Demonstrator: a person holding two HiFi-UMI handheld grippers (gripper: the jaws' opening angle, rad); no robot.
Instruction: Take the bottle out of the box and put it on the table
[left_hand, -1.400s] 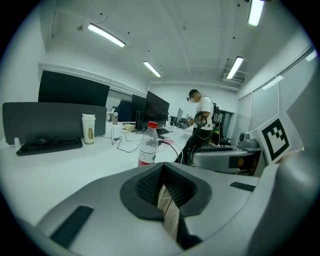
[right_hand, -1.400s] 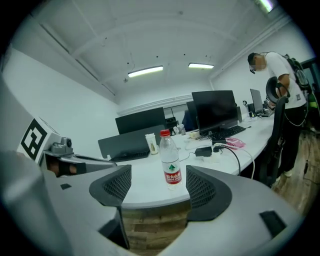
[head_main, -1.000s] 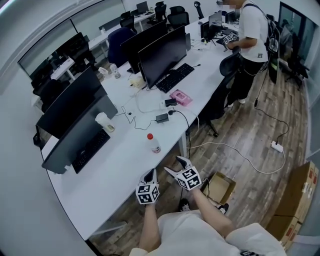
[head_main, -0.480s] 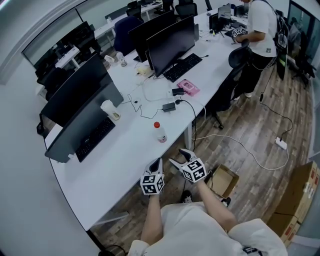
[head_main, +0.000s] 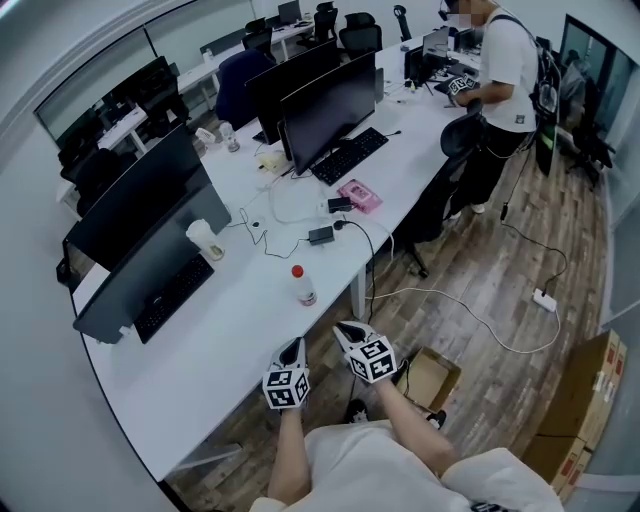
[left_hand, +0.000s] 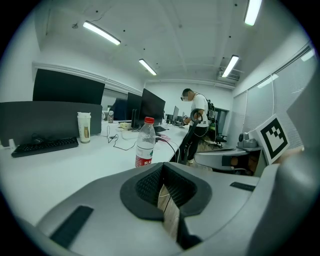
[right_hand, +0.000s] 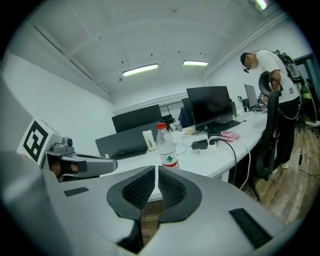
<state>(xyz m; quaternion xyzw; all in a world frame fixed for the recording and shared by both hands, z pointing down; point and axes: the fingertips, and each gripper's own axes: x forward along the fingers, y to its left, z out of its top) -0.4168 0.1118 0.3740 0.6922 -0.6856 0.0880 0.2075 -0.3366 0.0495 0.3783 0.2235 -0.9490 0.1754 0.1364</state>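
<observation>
A clear water bottle with a red cap stands upright on the white table, near its front edge. It also shows ahead of the jaws as the bottle and the bottle. An open cardboard box lies on the floor by the person's feet. My left gripper hovers at the table's front edge, shut on nothing. Beside it, my right gripper is closing with nothing between its jaws, and only a thin slit is left. Both the left gripper and the right gripper stay short of the bottle.
Monitors, keyboards, a paper cup, a pink item and cables crowd the table's far side. A person stands at the far end by a chair. A power strip lies on the floor, with stacked cartons at right.
The right gripper's jaws went from wide open to nearly together. Both hands kept their place by the table edge, and the bottle did not move.
</observation>
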